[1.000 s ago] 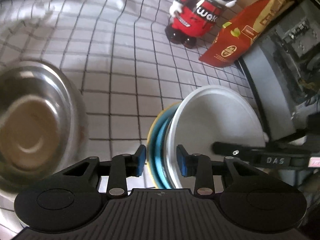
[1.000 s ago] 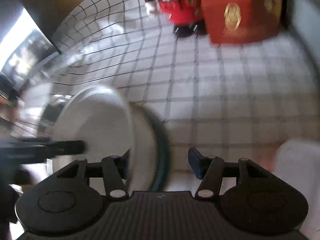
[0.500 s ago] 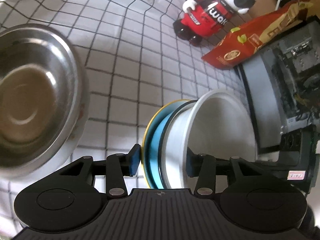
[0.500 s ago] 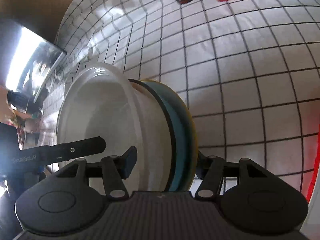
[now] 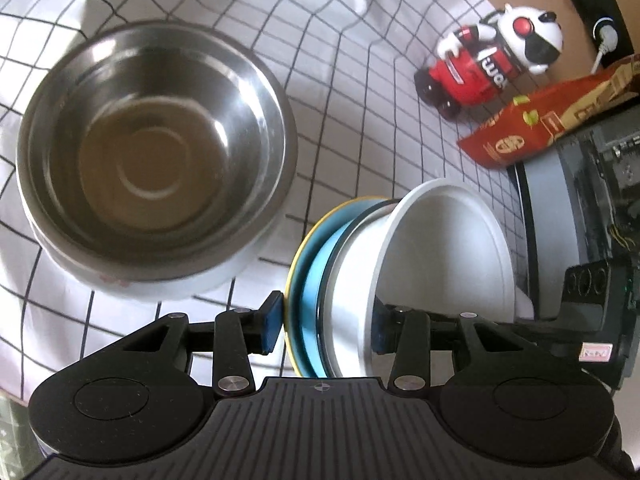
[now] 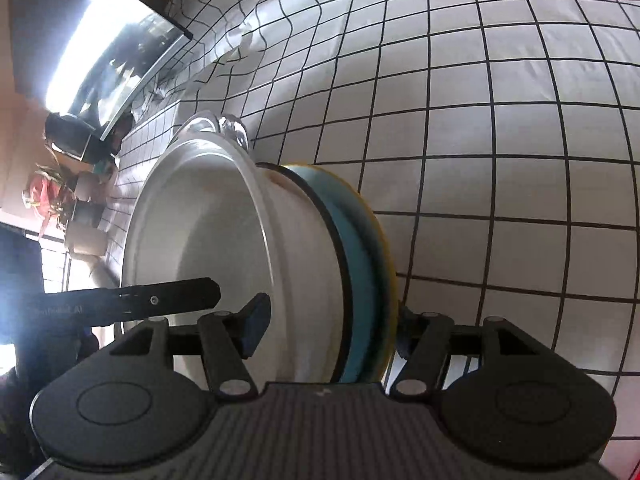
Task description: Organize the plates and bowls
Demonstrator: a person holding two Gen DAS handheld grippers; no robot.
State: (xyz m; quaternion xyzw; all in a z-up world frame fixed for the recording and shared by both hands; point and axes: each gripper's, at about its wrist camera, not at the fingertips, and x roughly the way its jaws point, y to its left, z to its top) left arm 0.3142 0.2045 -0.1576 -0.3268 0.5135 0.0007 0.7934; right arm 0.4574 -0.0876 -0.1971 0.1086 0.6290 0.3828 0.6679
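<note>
Left hand-held gripper (image 5: 325, 330) first: its jaws straddle the stack of dishes, a white bowl (image 5: 436, 260) nested against a blue plate (image 5: 316, 280) and a yellow plate (image 5: 291, 280), all carried on edge above the checked cloth (image 5: 360, 92). The jaws have just been opening then easing in a touch, with the stack between them; the left pad sits just beside the yellow rim, the right one against the bowl wall. Whether they truly bite, I cannot tell.

The right hand-held gripper (image 6: 328, 330) spans the same stack from the other side, and its jaws have just been opening; a sliver of gap shows at the bowl-side pad.

Compared with a second ago, the steel bowl (image 5: 156, 160) now fills far more of the left view. My read: the stack is heading for a set-down near it.
</note>
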